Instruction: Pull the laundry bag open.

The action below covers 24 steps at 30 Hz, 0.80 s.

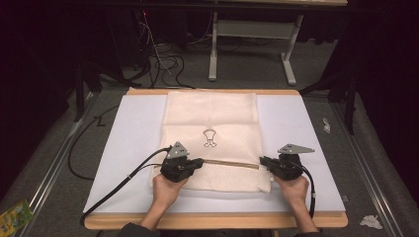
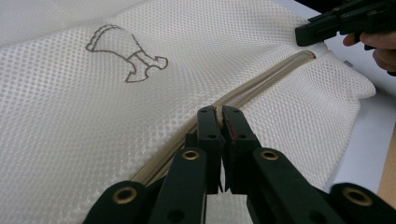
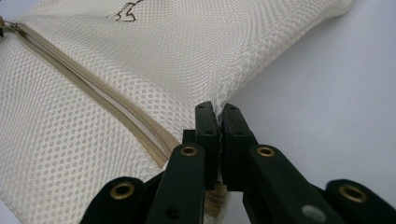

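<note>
Left gripper (image 2: 219, 116) clenched on mesh bag's (image 1: 212, 118) zipper (image 2: 261, 81), right gripper (image 3: 217, 112) clenched on bag's edge

Both grippers, left gripper (image 1: 196, 163) and right gripper (image 1: 263, 160), are black with brass-coloured rivets. Each carries a grey three-cornered plate and trails a black cable. Dark sleeves cover the person's forearms.

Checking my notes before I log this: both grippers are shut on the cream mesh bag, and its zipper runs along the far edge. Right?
Not quite. The zipper crosses the mesh bag near its near edge, as the high view shows. The left gripper and right gripper are indeed shut on it.
</note>
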{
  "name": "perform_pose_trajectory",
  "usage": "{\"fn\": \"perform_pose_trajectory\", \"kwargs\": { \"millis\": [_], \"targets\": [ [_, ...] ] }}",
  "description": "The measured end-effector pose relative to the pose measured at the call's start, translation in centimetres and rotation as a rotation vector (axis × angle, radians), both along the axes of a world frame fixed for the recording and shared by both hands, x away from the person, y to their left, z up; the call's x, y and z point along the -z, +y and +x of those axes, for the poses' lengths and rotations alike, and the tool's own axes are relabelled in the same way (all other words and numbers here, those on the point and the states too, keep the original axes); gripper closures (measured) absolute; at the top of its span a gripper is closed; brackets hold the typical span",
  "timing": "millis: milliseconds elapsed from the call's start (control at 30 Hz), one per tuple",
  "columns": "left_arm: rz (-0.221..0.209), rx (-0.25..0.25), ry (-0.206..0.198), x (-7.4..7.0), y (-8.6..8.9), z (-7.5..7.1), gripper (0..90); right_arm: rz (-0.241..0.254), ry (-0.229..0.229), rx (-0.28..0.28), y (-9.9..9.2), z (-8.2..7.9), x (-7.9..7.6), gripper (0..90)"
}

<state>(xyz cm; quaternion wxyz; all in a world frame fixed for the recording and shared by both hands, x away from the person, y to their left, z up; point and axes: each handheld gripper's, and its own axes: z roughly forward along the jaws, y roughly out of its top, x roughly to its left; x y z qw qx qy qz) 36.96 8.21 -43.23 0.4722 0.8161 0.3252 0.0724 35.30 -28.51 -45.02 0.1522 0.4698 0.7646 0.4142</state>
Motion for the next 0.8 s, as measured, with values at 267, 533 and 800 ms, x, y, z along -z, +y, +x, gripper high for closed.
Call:
{"fn": "perform_pose_trajectory", "kwargs": {
  "millis": [267, 533, 800],
  "targets": [
    [-0.002, -0.013, -0.007, -0.2, 0.7, -0.1, 87.0, -0.001, -0.005, -0.001, 0.0, 0.0, 0.0, 88.5],
    [-0.018, -0.029, 0.004, -0.1, 1.5, -0.1, 86.9, 0.0, 0.001, 0.0, 0.0, 0.0, 0.0, 88.5],
    [-0.014, -0.039, -0.003, -0.2, 2.0, -0.2, 87.0, -0.002, -0.002, 0.001, 0.0, 0.1, 0.0, 88.5]
  ]
}}
